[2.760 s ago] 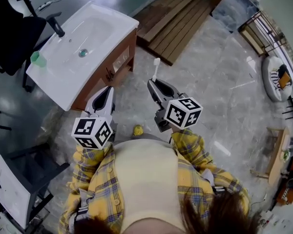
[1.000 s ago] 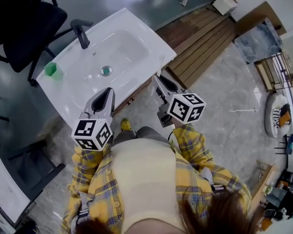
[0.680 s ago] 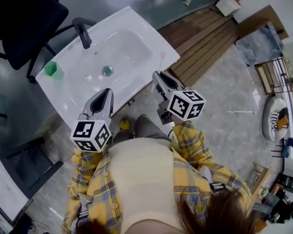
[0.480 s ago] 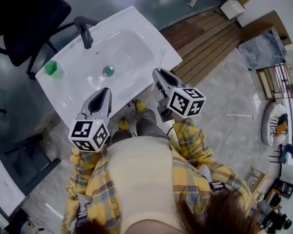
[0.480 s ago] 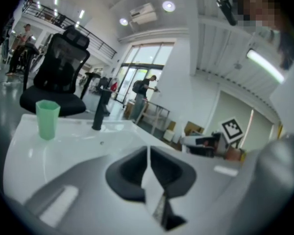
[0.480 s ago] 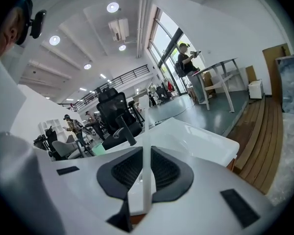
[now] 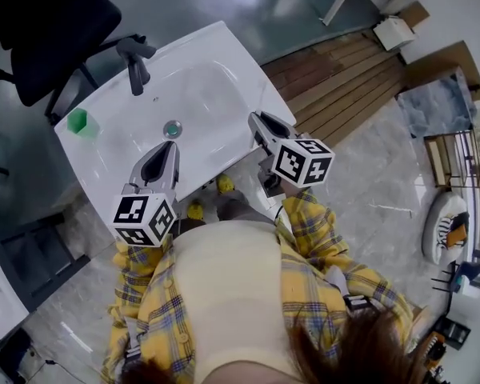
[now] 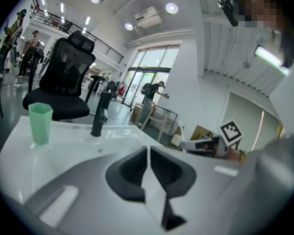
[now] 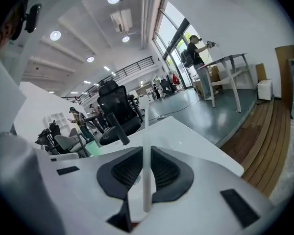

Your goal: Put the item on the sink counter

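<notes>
Since the earlier frames I have closed in on the sink, and both grippers now reach over its front edge. My right gripper [image 9: 146, 168] is clamped on a thin white stick [image 9: 146, 131], whose long axis runs out along the jaws, up and away from me. The sink counter [image 7: 232, 58] lies just ahead and below, its right flat strip bare and nearest this hand. My left gripper [image 8: 148, 155] is closed and empty. A faucet [image 7: 134, 61] and a green cup [image 7: 78, 122] stand far left.

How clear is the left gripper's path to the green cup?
Probably yes: left gripper is over the front edge of the sink counter, green cup stands alone to its left, nothing between. Jaws shut, need opening.
</notes>
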`<state>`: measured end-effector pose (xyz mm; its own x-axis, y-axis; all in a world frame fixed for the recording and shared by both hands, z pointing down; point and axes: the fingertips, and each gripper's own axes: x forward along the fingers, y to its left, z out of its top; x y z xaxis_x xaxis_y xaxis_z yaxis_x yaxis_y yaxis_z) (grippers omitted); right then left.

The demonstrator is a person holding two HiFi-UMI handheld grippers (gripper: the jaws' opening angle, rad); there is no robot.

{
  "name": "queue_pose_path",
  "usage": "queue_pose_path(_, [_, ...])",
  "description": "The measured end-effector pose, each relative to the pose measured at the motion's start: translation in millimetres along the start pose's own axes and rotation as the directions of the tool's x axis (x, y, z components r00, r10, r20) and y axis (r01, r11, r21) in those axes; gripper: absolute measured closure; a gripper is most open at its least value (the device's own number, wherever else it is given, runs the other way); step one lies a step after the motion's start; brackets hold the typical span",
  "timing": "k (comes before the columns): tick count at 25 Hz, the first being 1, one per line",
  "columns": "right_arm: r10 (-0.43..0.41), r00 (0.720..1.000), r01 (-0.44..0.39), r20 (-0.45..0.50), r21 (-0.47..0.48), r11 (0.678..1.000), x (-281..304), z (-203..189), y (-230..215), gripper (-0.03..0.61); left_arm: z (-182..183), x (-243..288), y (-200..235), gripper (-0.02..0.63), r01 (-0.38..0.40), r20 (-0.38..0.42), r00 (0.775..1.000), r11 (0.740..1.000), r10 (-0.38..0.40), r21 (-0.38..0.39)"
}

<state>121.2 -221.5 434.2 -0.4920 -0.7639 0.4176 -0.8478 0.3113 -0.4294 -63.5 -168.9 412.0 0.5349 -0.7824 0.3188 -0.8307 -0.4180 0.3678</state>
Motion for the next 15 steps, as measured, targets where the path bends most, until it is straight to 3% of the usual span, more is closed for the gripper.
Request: queue_pose_path(15, [-0.023,0.987,0.018,-0.16,-0.032,0.999,31,0,-54,0.526,0,41,-6,0.592,-0.059,0.013,0.998,0.998,0.059,-0.039])
